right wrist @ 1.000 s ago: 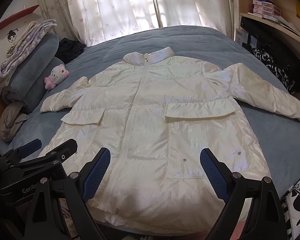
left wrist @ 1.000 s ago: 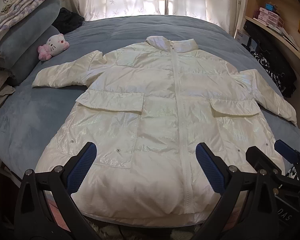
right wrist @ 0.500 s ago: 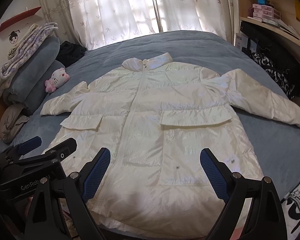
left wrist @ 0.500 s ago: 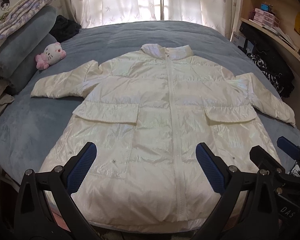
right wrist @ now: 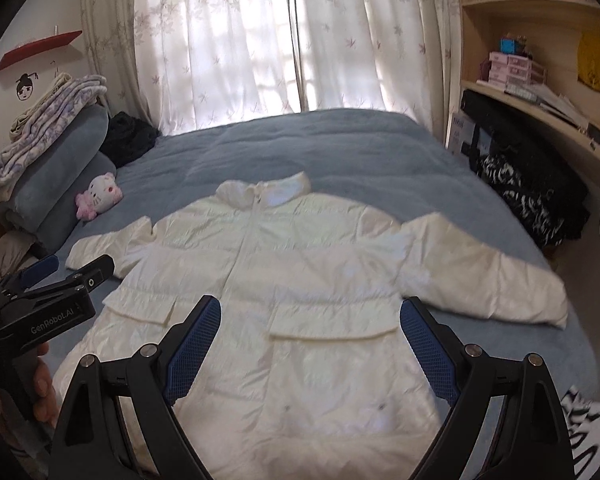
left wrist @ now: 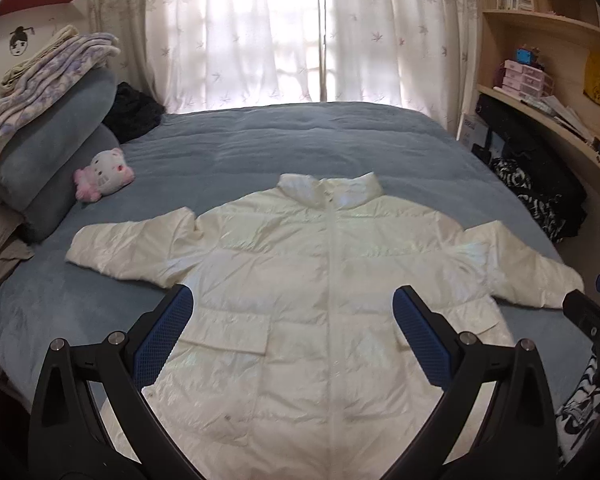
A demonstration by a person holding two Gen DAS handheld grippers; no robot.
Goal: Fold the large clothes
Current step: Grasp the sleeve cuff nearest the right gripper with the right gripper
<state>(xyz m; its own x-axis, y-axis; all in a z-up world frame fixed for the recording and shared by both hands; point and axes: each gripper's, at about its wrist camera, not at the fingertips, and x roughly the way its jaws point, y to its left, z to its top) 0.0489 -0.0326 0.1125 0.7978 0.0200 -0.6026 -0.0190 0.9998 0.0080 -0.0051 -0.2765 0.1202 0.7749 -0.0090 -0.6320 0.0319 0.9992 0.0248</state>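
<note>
Left gripper (left wrist: 292,336): jaws spread wide, blue pads apart, nothing between them. It hangs above the lower half of the coat, pointing down across it, not touching the cloth.

Right gripper (right wrist: 310,346): jaws likewise wide, blue pads apart, empty. It hangs over the coat's lower front, clear of the fabric. In the right wrist view the left gripper shows at the left edge, with part of a hand (right wrist: 40,384) around its handle.

Coat (left wrist: 332,304): white, shiny, padded, long. It lies flat and face up on the bed (left wrist: 300,140), zipped, collar toward the window, hem toward the cameras. Both sleeves are spread out to the sides. Two flap pockets sit on the lower front, one on each side of the zip. No fold made yet.

Bed: blue-grey cover. At its left side, stacked blue-grey pillows (left wrist: 48,152) with a folded patterned blanket (left wrist: 48,76) on top. A white and pink plush cat (left wrist: 106,174) leans at the base of the pillows, well apart from the coat's sleeve. Dark clothing (left wrist: 134,110) lies behind the pillows.

Beyond: sheer curtains (left wrist: 284,28), lit from behind. On the right, wooden shelves (left wrist: 548,20) with boxes and papers; black and white cloth (left wrist: 540,200) is heaped beside the bed.
</note>
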